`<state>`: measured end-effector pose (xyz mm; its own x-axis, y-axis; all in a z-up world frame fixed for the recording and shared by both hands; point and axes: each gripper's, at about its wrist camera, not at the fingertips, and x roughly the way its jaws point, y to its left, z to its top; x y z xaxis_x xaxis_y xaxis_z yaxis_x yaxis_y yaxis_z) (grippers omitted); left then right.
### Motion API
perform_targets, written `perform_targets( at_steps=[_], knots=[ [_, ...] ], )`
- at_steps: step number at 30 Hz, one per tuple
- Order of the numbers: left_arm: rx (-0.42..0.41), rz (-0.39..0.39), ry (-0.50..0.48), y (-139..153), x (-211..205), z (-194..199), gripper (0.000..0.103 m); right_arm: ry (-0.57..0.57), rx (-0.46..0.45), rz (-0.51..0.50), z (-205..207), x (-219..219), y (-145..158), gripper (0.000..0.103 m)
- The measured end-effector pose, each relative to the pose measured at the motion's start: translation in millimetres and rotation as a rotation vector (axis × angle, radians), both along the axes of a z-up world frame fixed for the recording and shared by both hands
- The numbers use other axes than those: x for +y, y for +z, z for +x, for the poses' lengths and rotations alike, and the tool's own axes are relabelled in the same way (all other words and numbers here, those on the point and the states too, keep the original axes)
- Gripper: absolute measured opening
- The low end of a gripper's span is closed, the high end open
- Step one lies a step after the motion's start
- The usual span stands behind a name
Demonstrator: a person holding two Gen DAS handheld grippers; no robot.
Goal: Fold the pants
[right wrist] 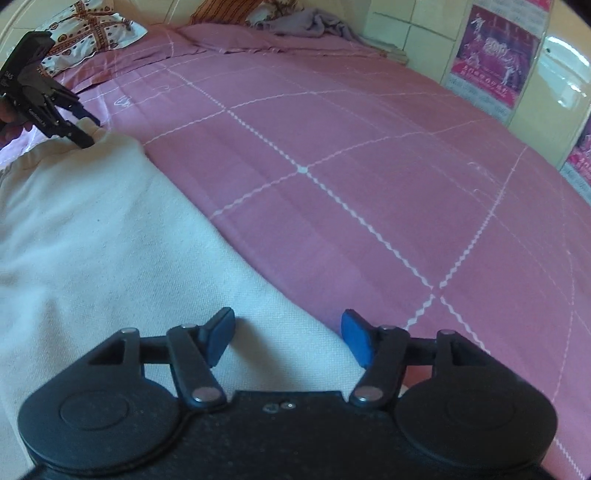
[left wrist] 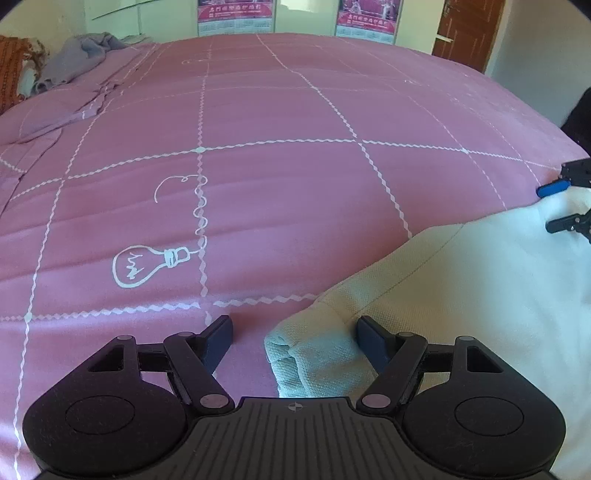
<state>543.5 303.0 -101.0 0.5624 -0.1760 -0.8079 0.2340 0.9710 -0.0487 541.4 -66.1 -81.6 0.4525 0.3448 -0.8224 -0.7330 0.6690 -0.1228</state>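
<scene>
While one pair of cream pants (left wrist: 461, 295) lies across the lower right of the left wrist frame on the pink bedspread (left wrist: 295, 166), the left gripper (left wrist: 293, 338) has its two fingers spread, a bunched corner of the fabric between them. At the right wrist frame's bottom centre, the right gripper (right wrist: 288, 339) is likewise spread above the pants' edge. Two posters (left wrist: 236, 14) hang along the top, one grey garment (left wrist: 77, 55) sits upper left, and one patterned pillow (right wrist: 85, 33) appears upper left.
</scene>
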Motion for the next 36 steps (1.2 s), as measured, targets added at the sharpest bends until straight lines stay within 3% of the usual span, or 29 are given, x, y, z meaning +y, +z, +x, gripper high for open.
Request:
perform_targets(
  at_steps=[2, 4, 5, 6, 8, 9, 11, 15, 19, 23, 27, 30, 32, 34, 36],
  knots=[
    [-0.006, -0.003, 0.003, -2.5, -1.5, -1.7, 0.073, 0.022, 0.05, -0.011, 6.4, -0.2, 0.6, 0.065],
    [-0.014, -0.018, -0.007, -2.4, -2.5, -5.7, 0.058, 0.034, 0.073, -0.03, 7.2, 0.9, 0.2, 0.066],
    [-0.02, -0.03, -0.024, -1.3, -3.7, -7.3, 0.042, 0.034, 0.08, -0.04, 6.2, 2.5, -0.1, 0.062],
    [-0.027, -0.018, -0.031, 0.2, -7.2, -9.3, 0.032, 0.03, 0.083, -0.042, 4.3, 4.2, 0.6, 0.057],
    [-0.05, 0.004, -0.037, 4.6, -15.4, -15.7, 0.022, 0.023, 0.105, -0.017, 1.5, 5.1, 1.9, 0.014],
    [-0.073, 0.023, -0.035, 8.6, -18.3, -21.4, 0.019, 0.012, 0.081, -0.03, -4.1, 6.7, 3.2, 0.007],
    [-0.125, 0.022, -0.022, 20.7, -18.9, -36.6, 0.017, -0.006, 0.027, -0.044, -19.5, 8.7, 8.8, 0.006],
    [-0.265, -0.001, -0.039, 58.8, -16.2, -87.7, 0.017, -0.023, -0.118, -0.002, -71.9, 0.6, 50.0, 0.006],
    [-0.42, 0.018, -0.084, 94.7, -22.8, -157.7, 0.017, 0.026, -0.269, -0.021, -154.5, -2.1, 92.7, 0.006],
    [-0.473, 0.086, -0.132, 100.3, -36.2, -223.8, 0.017, 0.035, -0.371, -0.025, -237.2, -3.8, 110.6, 0.006],
    [-0.443, 0.175, -0.161, 76.5, -49.8, -276.4, 0.017, 0.004, -0.38, -0.029, -301.5, -2.7, 90.5, 0.006],
    [-0.389, 0.248, -0.167, 50.6, -66.4, -305.0, 0.017, -0.053, -0.338, -0.031, -331.5, 1.1, 54.4, 0.006],
    [-0.362, 0.272, -0.148, 44.5, -73.3, -317.8, 0.018, -0.107, -0.285, -0.062, -343.6, 7.3, 23.2, 0.012],
    [-0.353, 0.279, -0.093, 49.0, -75.7, -332.1, 0.033, -0.178, -0.242, -0.076, -347.4, 9.5, 7.2, 0.017],
    [-0.351, 0.272, -0.022, 57.2, -68.3, -348.4, 0.056, -0.275, -0.256, 0.002, -358.0, 1.0, 18.1, 0.031]
  ],
)
